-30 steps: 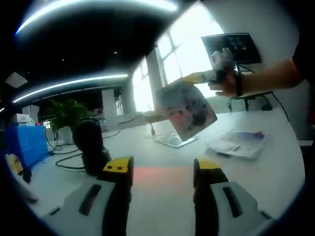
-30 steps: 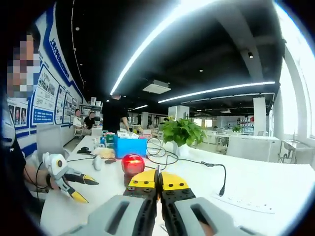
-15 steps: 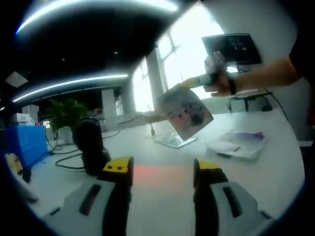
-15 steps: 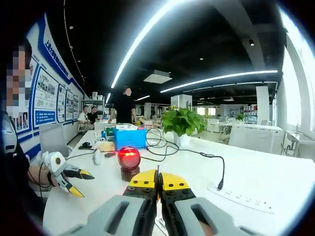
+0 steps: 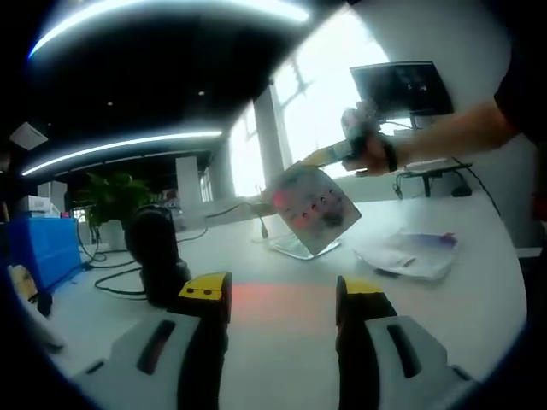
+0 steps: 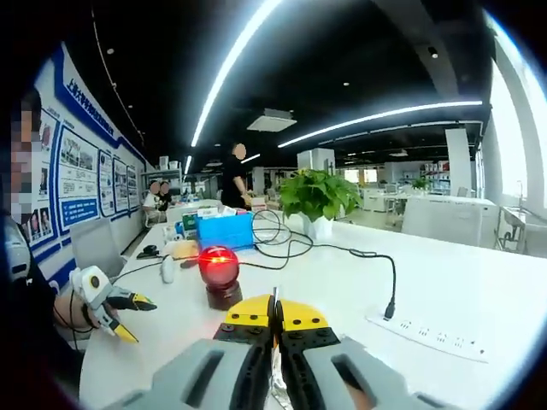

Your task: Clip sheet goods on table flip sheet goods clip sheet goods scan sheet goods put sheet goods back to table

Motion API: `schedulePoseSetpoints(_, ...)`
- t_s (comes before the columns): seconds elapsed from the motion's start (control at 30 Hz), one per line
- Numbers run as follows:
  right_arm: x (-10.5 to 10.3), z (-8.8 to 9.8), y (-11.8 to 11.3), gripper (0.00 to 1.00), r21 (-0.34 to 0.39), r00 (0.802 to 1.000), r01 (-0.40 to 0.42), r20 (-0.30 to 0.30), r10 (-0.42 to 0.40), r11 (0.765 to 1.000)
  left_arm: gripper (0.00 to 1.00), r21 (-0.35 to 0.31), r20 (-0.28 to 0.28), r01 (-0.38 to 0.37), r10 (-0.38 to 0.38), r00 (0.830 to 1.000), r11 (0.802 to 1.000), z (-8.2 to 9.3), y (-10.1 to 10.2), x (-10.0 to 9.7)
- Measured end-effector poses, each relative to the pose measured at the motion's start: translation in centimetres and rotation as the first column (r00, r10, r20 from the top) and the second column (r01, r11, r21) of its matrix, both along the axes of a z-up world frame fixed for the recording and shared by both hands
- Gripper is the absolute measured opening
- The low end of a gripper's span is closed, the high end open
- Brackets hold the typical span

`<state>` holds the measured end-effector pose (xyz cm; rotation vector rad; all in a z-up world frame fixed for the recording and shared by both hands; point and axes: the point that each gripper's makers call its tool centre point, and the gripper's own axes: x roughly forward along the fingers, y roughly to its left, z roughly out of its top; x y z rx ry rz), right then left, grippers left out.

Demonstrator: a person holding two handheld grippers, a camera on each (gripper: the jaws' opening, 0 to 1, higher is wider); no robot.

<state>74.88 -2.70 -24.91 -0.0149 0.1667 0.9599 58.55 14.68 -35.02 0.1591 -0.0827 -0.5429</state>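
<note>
Right tool [image 6: 274, 318] clamped on the sheet [image 5: 312, 207], held in the air above the worktop [image 5: 282, 316], tilted. Scanner [image 6: 218, 270], glowing red, sits ahead of it, slightly left. Left tool [image 5: 282, 301] jaws apart, empty, low over worktop.

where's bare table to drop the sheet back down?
Bare white table lies ahead of the open left gripper, between the black scanner and the sheet pile. Another open stretch sits right of the red-lit scanner, before the power strip. Crowded: cables and blue box.
</note>
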Motion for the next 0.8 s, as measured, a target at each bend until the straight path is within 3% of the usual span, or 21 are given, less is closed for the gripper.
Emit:
schedulePoseSetpoints(0.23,1.0,-0.3,0.0,0.00,-0.010,1.000,0.012,-0.013,-0.012,1.000,0.42,-0.027,0.014,0.019,-0.019,1.000,0.999,0.6,-0.2,-0.3)
schedulePoseSetpoints(0.37,2.2,-0.7,-0.3,0.00,-0.042,0.999,0.049,0.010,-0.049,0.998,0.42,-0.029,0.008,0.014,-0.013,1.000,0.999,0.5,-0.1,-0.2)
schedulePoseSetpoints(0.4,2.8,-0.8,-0.8,0.00,-0.074,0.996,0.085,0.042,-0.082,0.994,0.42,-0.025,0.009,0.015,-0.014,1.000,1.000,0.4,-0.1,-0.2)
schedulePoseSetpoints(0.53,3.9,-1.4,-1.1,0.00,-0.116,0.992,0.122,0.053,-0.117,0.986,0.42,-0.019,0.006,0.019,-0.019,1.000,1.000,0.3,-0.3,-0.2)
schedulePoseSetpoints(0.63,4.8,-2.1,-1.9,0.00,-0.177,0.984,0.171,0.090,-0.157,0.969,0.42,-0.019,0.006,0.019,-0.019,1.000,1.000,0.3,-0.3,-0.2)
schedulePoseSetpoints(0.8,5.5,-2.7,-2.1,0.00,-0.192,0.975,0.213,0.108,-0.194,0.958,0.42,-0.019,0.007,0.020,-0.020,1.000,1.000,0.3,-0.3,-0.3)
